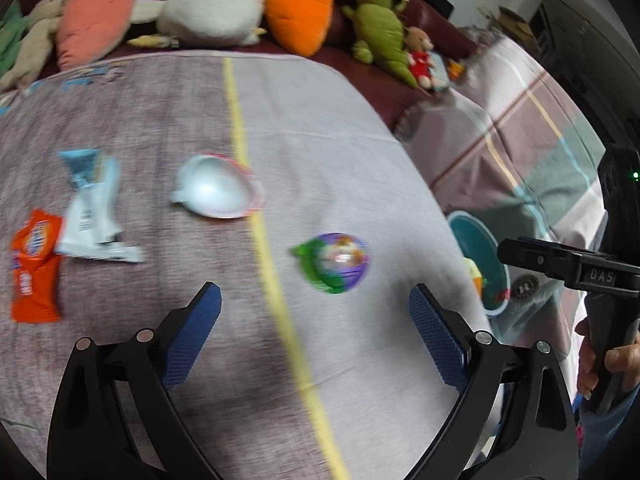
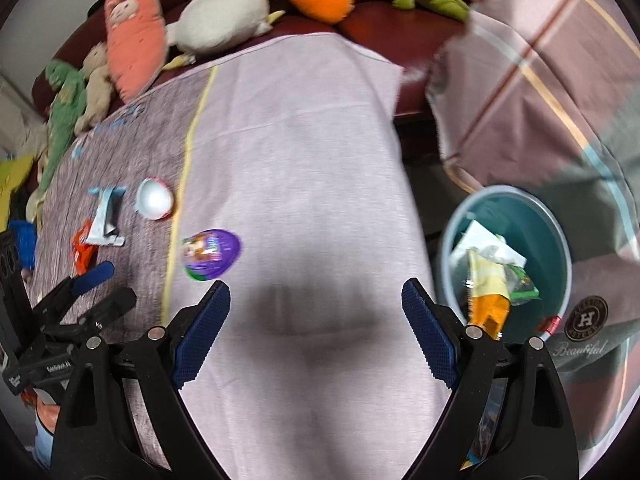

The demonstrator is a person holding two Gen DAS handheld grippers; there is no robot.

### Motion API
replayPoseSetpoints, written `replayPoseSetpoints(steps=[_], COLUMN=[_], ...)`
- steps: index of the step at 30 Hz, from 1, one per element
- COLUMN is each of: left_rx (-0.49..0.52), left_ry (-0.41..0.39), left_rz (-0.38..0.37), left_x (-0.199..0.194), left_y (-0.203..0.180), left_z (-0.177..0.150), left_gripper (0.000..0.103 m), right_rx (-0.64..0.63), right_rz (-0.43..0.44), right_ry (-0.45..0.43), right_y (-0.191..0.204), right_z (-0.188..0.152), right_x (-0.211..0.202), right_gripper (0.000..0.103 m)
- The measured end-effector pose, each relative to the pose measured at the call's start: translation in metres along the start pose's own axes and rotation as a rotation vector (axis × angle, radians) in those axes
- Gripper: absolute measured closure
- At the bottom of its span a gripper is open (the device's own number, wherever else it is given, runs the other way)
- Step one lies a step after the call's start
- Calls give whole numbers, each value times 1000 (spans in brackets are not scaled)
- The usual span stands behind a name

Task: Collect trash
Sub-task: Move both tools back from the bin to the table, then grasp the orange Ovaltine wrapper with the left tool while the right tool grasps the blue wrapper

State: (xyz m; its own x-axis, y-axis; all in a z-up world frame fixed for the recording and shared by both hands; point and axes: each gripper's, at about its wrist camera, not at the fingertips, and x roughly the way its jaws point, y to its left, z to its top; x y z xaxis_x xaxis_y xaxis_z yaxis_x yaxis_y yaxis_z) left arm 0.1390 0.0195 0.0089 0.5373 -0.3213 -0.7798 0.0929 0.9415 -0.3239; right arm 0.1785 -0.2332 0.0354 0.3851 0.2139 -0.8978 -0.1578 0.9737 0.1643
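Four pieces of trash lie on the cloth-covered table (image 1: 360, 160): an orange wrapper (image 1: 34, 266), a crumpled blue-and-white wrapper (image 1: 94, 208), a white egg-shaped shell half (image 1: 218, 192) and a purple-and-green egg package (image 1: 334, 262). My left gripper (image 1: 314, 287) hangs open and empty just short of the purple egg. My right gripper (image 2: 316, 285) is open too, empty, over bare cloth, with the purple egg (image 2: 212, 254) to its left. A teal bin (image 2: 556, 240) stands to its right, below the table edge, with a yellow-orange packet (image 2: 490, 292) and other wrappers inside.
Plush toys, among them an orange carrot (image 1: 298, 12) and a white rabbit (image 1: 212, 12), line the maroon sofa behind the table. A checked blanket (image 2: 540, 92) covers the seat at the right. A hand (image 1: 608, 364) holds the right gripper's handle beside the bin (image 1: 480, 260).
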Motion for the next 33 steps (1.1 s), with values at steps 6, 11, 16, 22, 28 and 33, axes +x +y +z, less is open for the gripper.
replayPoseSetpoints(steps=[6,11,16,22,28,33], left_rx=[-58,-127,-207,-233,-200,-226], left_ry=[-44,-79,-73,-40,-19,-25], left_rz=[80,161,220,236,229,217], left_x=[-32,-56,-59,-47,-34,-32], left_y=[59,114,164,197,203,208], left_z=[-3,-6,-12,-13,-9,-12], left_gripper=[8,8,8,8,24,48], right_rx=[-77,-153,-237,-293,-317,-347], right_rz=[20,36,53,103,148,191], right_ry=[36,64,89,128,163,169], right_y=[52,97,145,196,239,270], right_z=[6,15,28,50,71,79], right_x=[15,31,50,71,93,109], right_gripper=[19,19,19,19,19,19])
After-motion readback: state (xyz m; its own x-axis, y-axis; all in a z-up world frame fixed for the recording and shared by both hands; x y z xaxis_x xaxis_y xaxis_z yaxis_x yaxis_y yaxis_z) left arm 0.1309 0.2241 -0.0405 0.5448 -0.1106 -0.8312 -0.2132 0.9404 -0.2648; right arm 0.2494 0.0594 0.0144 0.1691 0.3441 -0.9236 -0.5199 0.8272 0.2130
